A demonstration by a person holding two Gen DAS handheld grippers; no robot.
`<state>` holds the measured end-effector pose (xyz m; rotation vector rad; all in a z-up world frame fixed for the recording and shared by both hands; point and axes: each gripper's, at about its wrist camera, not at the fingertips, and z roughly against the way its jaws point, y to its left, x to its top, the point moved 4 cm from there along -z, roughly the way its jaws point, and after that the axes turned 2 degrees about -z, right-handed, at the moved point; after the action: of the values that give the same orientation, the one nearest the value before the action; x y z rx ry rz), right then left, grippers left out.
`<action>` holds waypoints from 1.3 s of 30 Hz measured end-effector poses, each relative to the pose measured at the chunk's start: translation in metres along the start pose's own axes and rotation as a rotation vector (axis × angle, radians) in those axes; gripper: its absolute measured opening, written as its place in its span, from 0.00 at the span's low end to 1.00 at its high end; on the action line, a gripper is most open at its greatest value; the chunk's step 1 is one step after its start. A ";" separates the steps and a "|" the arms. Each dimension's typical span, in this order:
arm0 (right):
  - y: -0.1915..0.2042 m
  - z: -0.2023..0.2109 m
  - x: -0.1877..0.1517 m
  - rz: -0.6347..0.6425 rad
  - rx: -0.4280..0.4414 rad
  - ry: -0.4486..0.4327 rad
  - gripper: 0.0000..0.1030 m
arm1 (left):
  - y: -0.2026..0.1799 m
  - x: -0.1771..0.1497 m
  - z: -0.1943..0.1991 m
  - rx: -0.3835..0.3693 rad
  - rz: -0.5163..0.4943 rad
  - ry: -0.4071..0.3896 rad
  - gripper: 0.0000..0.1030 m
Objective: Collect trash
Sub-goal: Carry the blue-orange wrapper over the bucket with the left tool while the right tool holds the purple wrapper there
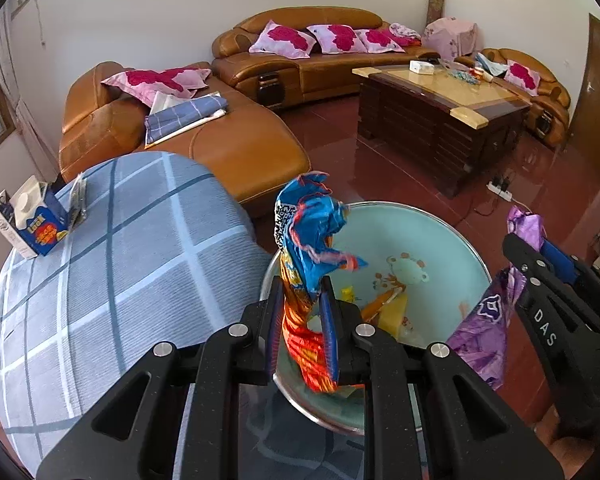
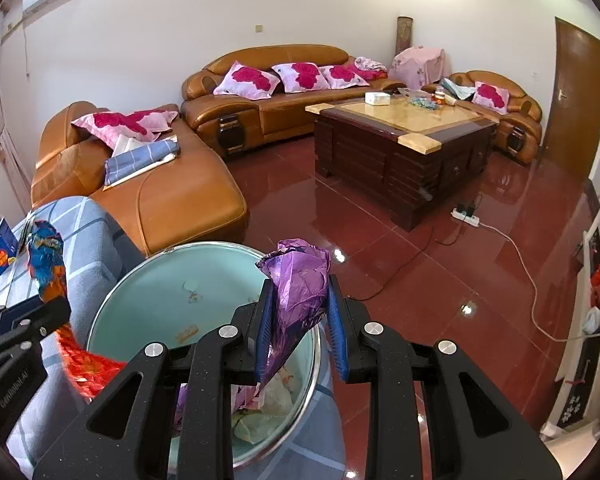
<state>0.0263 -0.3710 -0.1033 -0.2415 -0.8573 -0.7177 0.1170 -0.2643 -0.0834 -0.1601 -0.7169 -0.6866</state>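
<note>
My left gripper [image 1: 303, 280] is shut on a crumpled blue and orange snack wrapper [image 1: 310, 236] and holds it over the near rim of a pale green trash bin [image 1: 440, 240]. The bin holds several scraps. My right gripper [image 2: 299, 280] is shut on a crumpled purple wrapper [image 2: 300, 280] over the bin's right rim [image 2: 204, 246]. The right gripper also shows in the left wrist view [image 1: 536, 248], with the purple wrapper [image 1: 488, 320] hanging below it. The left gripper's black fingers [image 2: 40, 316] and its wrapper [image 2: 46, 256] show at the left of the right wrist view.
A table with a blue checked cloth [image 1: 112, 264] stands left of the bin, with a blue carton [image 1: 36, 220] on its far edge. Orange leather sofas [image 1: 228, 148] and a dark wooden coffee table [image 1: 440, 116] stand beyond. A power strip [image 2: 466, 216] and cables lie on the red floor.
</note>
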 end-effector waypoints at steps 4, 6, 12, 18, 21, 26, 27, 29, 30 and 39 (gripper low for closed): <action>-0.002 -0.004 0.003 0.015 -0.010 -0.002 0.25 | -0.008 0.005 -0.009 -0.011 -0.010 0.007 0.18; -0.003 -0.008 0.003 0.016 -0.012 0.004 0.25 | -0.012 0.007 -0.013 -0.018 -0.013 0.012 0.18; -0.005 -0.019 0.003 0.021 -0.014 0.020 0.25 | -0.018 0.009 -0.028 -0.024 -0.011 0.034 0.18; 0.000 -0.029 0.001 0.029 -0.008 0.037 0.26 | -0.016 0.007 -0.041 -0.030 0.004 0.058 0.18; 0.006 -0.034 0.003 0.046 -0.006 0.038 0.26 | -0.013 0.007 -0.045 -0.033 0.018 0.071 0.18; 0.014 -0.042 0.006 0.058 0.021 0.048 0.26 | -0.009 0.007 -0.050 -0.029 0.032 0.080 0.18; 0.015 -0.042 0.006 0.060 0.024 0.048 0.26 | -0.008 0.007 -0.051 -0.028 0.033 0.081 0.18; 0.019 -0.043 0.007 0.069 0.031 0.046 0.26 | -0.007 0.007 -0.053 -0.027 0.036 0.085 0.18; 0.021 -0.044 0.007 0.076 0.034 0.046 0.26 | -0.007 0.007 -0.054 -0.029 0.039 0.088 0.18; 0.031 -0.061 0.005 0.094 0.123 0.124 0.28 | -0.006 0.003 -0.067 -0.040 0.057 0.120 0.18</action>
<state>0.0862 -0.3787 -0.1362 -0.1250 -0.7642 -0.5842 0.1517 -0.2943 -0.1324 -0.1743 -0.5822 -0.6512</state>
